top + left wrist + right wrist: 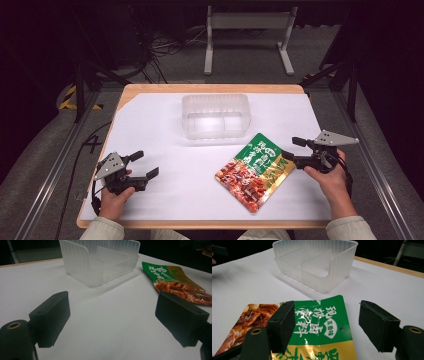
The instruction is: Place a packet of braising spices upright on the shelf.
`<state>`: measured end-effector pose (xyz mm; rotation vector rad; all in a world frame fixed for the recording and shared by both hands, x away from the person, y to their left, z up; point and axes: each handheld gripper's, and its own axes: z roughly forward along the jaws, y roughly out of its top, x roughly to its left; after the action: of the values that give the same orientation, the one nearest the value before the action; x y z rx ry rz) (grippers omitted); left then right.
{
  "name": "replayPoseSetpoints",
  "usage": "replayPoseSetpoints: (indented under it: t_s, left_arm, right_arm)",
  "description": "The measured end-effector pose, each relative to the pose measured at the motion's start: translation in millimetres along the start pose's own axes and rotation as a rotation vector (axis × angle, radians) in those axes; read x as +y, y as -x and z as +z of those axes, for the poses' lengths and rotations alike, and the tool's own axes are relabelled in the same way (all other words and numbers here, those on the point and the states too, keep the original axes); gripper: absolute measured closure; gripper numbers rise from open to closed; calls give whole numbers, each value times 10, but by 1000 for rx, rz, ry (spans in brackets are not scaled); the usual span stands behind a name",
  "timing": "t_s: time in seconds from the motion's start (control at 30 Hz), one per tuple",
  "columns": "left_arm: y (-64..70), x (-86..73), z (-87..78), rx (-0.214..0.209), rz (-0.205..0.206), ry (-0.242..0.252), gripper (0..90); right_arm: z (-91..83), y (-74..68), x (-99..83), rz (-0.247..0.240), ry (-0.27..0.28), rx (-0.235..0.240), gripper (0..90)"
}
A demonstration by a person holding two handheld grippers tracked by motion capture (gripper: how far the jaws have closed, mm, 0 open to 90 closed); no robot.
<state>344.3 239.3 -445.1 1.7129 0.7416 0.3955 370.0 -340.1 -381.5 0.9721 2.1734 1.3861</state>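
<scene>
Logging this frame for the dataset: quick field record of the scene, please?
surface: table with white cover
packet: green and gold snack packet, lying flat, near right side
container: clear plastic bin, divided, empty, behind the packet
left gripper: open, over bare cover, apart from everything
right gripper: open, jaws either side of the packet's green end, not yet closed

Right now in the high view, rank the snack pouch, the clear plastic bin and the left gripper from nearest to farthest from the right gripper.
1. Snack pouch: right at the right gripper's open jaws, on the white sheet.
2. Clear plastic bin: farther back, toward the table's middle.
3. Left gripper: across the table, at the left edge.
</scene>
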Motion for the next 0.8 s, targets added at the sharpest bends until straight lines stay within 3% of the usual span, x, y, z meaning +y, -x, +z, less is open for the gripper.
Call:
replayPoseSetpoints:
  t_s: [0.43, 0.8]
  left_arm:
    - [7, -1, 20, -7, 9, -12, 135]
    - [6, -2, 21, -11, 9, -11, 136]
  right_arm:
    - [119, 179, -39, 63, -33, -17, 293]
    - [273, 275, -188, 124, -176, -39, 297]
